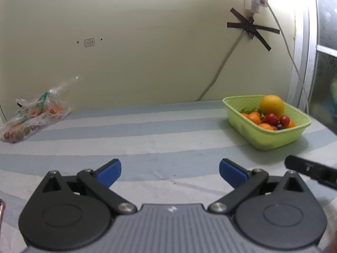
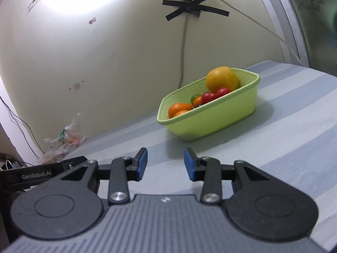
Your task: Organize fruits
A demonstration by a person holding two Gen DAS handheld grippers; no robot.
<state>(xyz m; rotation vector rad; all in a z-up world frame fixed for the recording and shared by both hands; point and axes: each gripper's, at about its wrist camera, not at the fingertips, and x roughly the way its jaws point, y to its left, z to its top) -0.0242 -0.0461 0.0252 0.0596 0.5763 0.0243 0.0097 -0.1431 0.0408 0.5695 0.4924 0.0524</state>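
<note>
Left wrist view: left gripper (image 1: 170,169) low over the striped blue-and-grey tabletop (image 1: 134,147), jaws spread wide, nothing between the blue pads (image 1: 109,171). Green basket (image 1: 271,139) sits on the tabletop ahead and to the right of the gripper, near the wall (image 1: 147,52). Inside the basket: a large yellow-orange fruit (image 1: 271,105) riding highest toward the back, small oranges (image 1: 252,117) on the near-left side, red round fruits (image 1: 270,118) in front of the big one, a green fruit (image 1: 245,110) at the back left, one dark small fruit by the near rim. Well to the left of the basket, against the wall, a clear plastic bag (image 1: 35,116) with produce inside; contents too blurred to name. A dark part of the right gripper (image 1: 311,171) enters at the right edge, below the basket. Right wrist view: right gripper (image 2: 165,164) also low over the tabletop (image 2: 284,126), jaws parted moderately, narrower than the left pair, empty. Basket (image 2: 210,118) directly ahead of it, apart from the fingertips. Large fruit (image 2: 222,79) at the basket's far right end, red fruits (image 2: 210,97) beside it, oranges (image 2: 179,109) at the left end. Plastic bag (image 2: 63,143) far left of the basket by the wall. Black tape (image 2: 195,8) crosses on the wall above the basket, holding a cable (image 2: 183,48).
</note>
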